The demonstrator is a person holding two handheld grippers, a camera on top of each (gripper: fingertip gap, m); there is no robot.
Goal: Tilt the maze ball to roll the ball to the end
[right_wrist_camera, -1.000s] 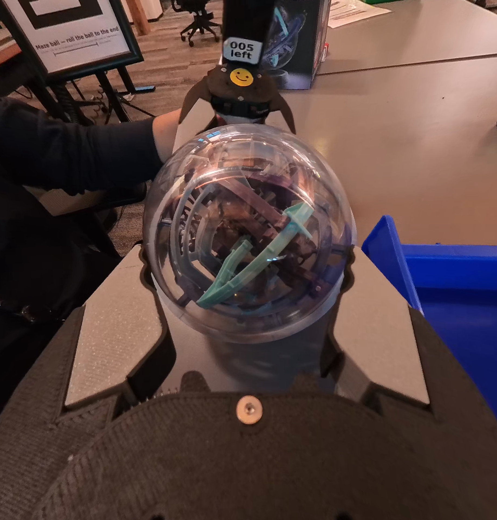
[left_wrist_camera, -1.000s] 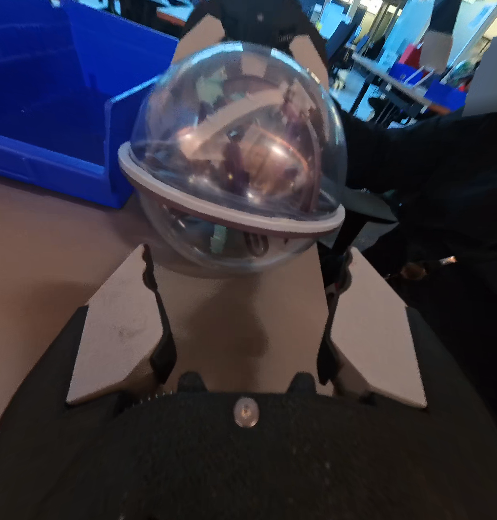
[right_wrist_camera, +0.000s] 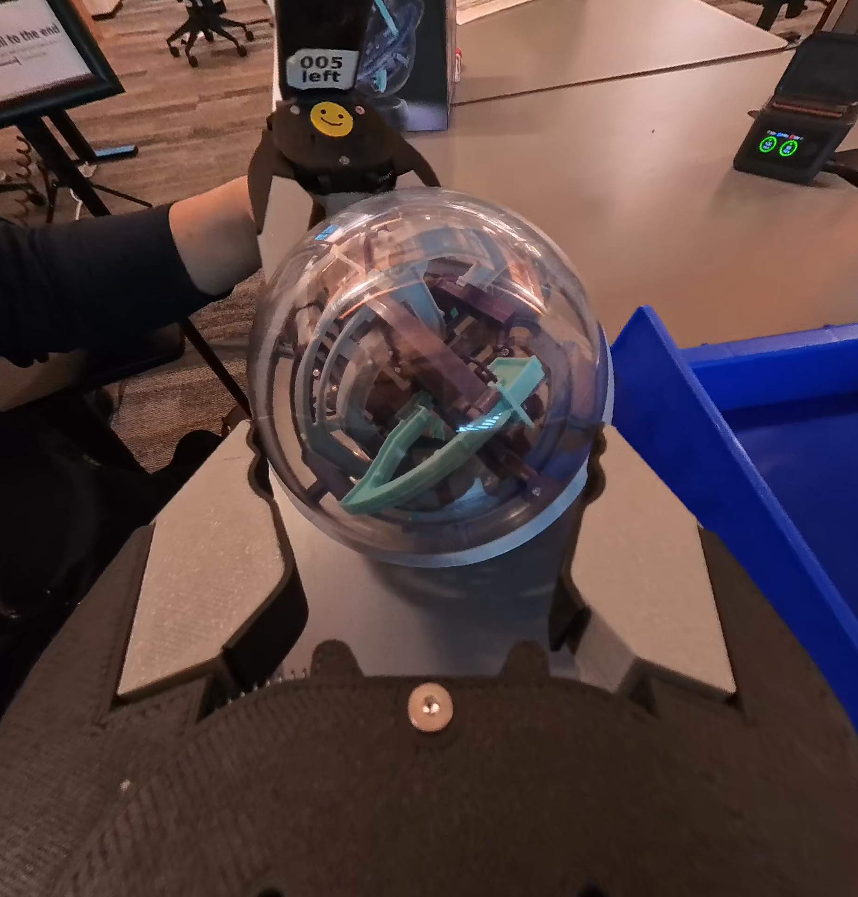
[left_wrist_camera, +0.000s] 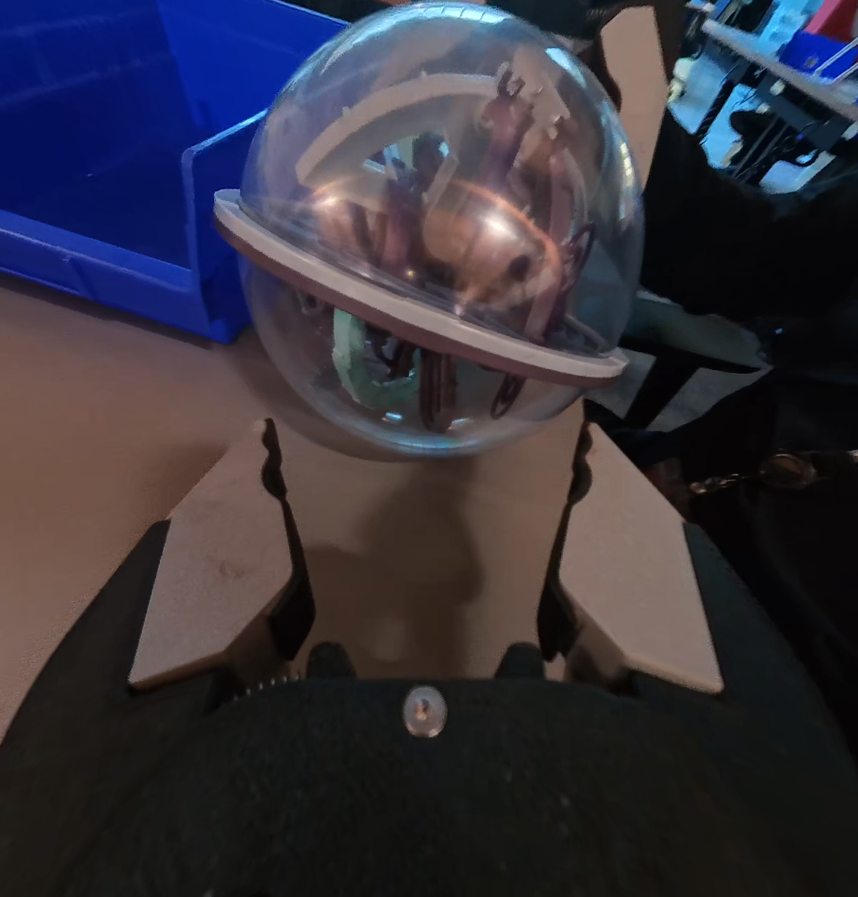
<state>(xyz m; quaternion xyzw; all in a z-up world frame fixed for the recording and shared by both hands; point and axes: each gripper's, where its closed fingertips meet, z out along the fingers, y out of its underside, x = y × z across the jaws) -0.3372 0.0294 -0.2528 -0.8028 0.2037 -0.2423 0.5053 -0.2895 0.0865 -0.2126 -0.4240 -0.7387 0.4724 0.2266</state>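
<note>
The right gripper (right_wrist_camera: 427,451) was clamped on the maze ball (right_wrist_camera: 427,378), its two fingertips pressed against the clear shell on either side, low down near the pale seam ring. The ball, holding teal, grey and purple tracks, sat above the grey table (right_wrist_camera: 611,204), with its seam ring tilted.

The left gripper (left_wrist_camera: 424,437) stood with its fingers (left_wrist_camera: 271,456) spread apart, both short of the ball; the ball hung just past their tips, untouched by them. In the right wrist view that left gripper (right_wrist_camera: 342,184) showed just behind the ball, held by a hand (right_wrist_camera: 213,242) in a dark sleeve.

Beside the ball stood a blue bin (right_wrist_camera: 757,437). Beyond the ball, farther back on the table, were a dark box (right_wrist_camera: 417,73) and a small device with a lit screen (right_wrist_camera: 781,145). A framed sign on a stand (right_wrist_camera: 34,63) stood off the table's far end.
</note>
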